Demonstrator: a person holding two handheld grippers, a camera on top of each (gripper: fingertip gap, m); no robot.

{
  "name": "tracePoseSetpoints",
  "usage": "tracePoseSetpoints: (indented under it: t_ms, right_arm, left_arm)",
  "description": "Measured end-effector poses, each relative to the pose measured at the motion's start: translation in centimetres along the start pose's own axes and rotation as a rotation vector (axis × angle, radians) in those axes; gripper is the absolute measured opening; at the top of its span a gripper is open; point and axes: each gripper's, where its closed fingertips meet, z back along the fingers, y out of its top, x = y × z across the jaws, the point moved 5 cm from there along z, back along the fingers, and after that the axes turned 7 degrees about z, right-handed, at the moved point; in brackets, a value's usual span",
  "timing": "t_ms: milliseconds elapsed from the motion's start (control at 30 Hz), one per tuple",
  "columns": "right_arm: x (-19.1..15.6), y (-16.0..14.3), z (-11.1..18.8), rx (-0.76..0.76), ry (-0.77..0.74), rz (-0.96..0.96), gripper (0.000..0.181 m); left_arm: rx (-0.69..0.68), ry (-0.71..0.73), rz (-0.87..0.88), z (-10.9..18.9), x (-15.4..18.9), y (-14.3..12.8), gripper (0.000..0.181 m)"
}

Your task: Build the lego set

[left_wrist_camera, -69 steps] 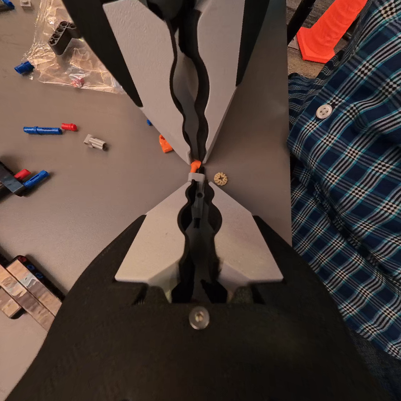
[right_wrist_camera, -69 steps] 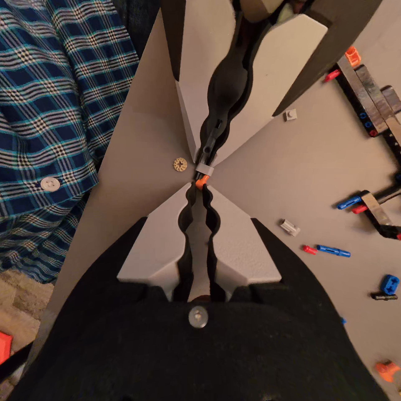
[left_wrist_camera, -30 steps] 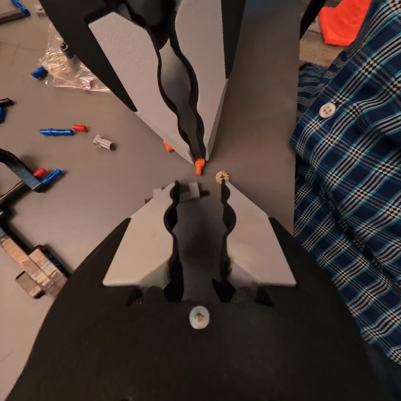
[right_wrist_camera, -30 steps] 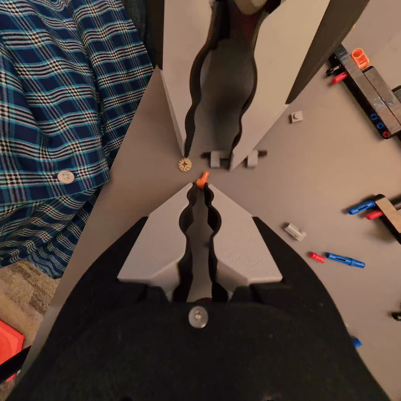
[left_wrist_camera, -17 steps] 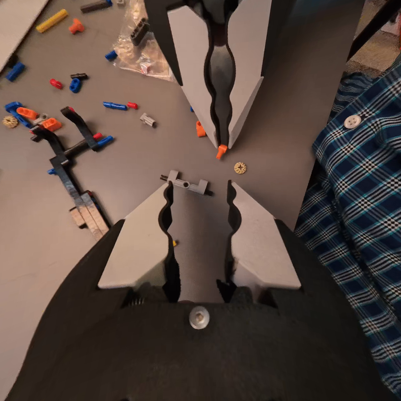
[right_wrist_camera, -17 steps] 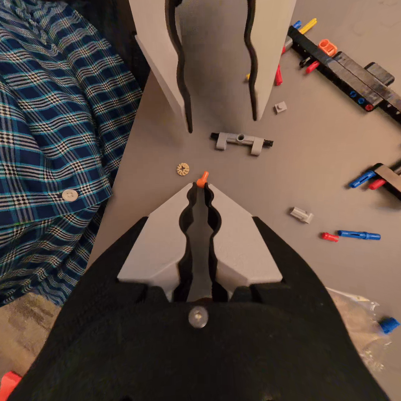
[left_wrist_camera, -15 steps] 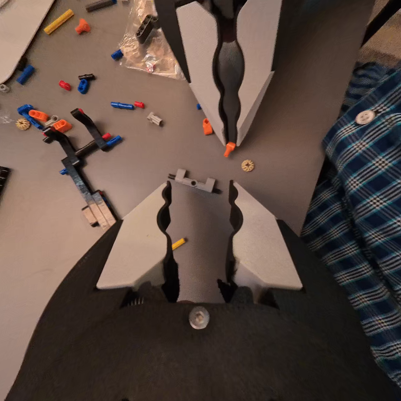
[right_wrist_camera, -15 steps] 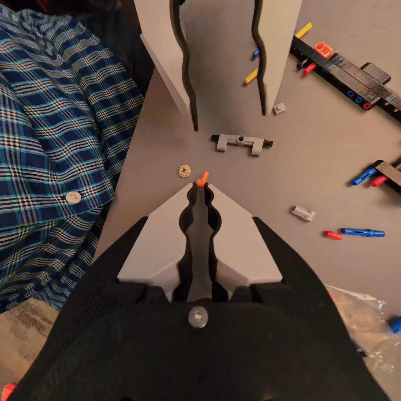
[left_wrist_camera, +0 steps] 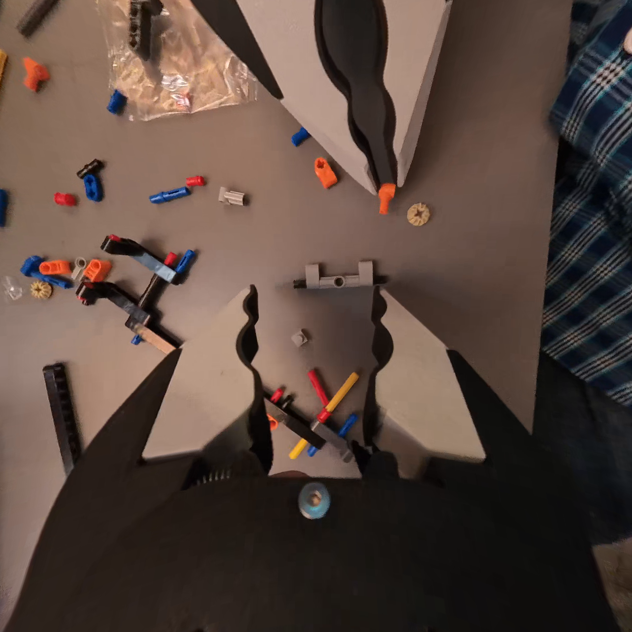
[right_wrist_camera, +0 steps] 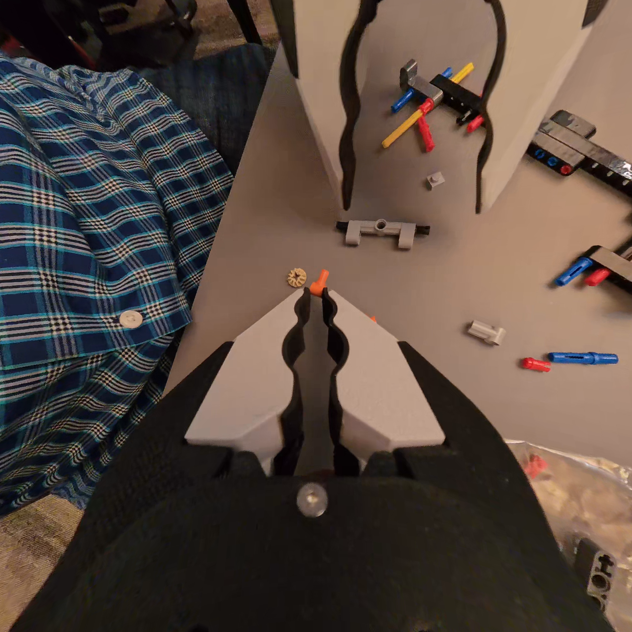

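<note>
Matt grey table [left_wrist_camera: 273, 232]; glossy plastic orange pin [right_wrist_camera: 319, 282]; crinkled clear bag [left_wrist_camera: 178, 68].

Flat grey tabletop [right_wrist_camera: 444, 301] under warm, dim light, its straight edge running diagonally up the right wrist view; beyond that edge, mottled beige carpet [right_wrist_camera: 30, 543] (coarse in texture) at lower left; farther up, dark furniture legs [right_wrist_camera: 246, 20] against deep shadow; soft shadows across the table.

Blue plaid shirt [right_wrist_camera: 85, 212] with white button [right_wrist_camera: 131, 319] beside grey table [right_wrist_camera: 444, 403].
</note>
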Motion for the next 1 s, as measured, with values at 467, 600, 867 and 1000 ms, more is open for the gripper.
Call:
tracePoseSetpoints:
  t_ms: [467,600,867,1000]
  right_arm:
    - [0.3,-0.4,0.1,-0.002,-0.015,0.0,0.004]
    - [0.4,-0.6,0.2,-0.028,-0.028,-0.004,0.004]
    - [1.0,-1.3,0.8,-0.09,-0.007,-0.052,0.004]
    - [1.1,-1.4,0.6,-0.088,0.029,-0.077,0.004]
  left_arm:
    - [-0.015,-0.068,-0.014,-1.8,1.4,0.7,0.018]
    - [0.013,-0.035,0.004,-1.9,1.8,0.8,0.016]
    - [0.056,0.08,-0.002,-1.9,2.3,0.5,0.014]
    - [0.045,0.144,-0.049,-1.8,2.6,0.6,0.014]
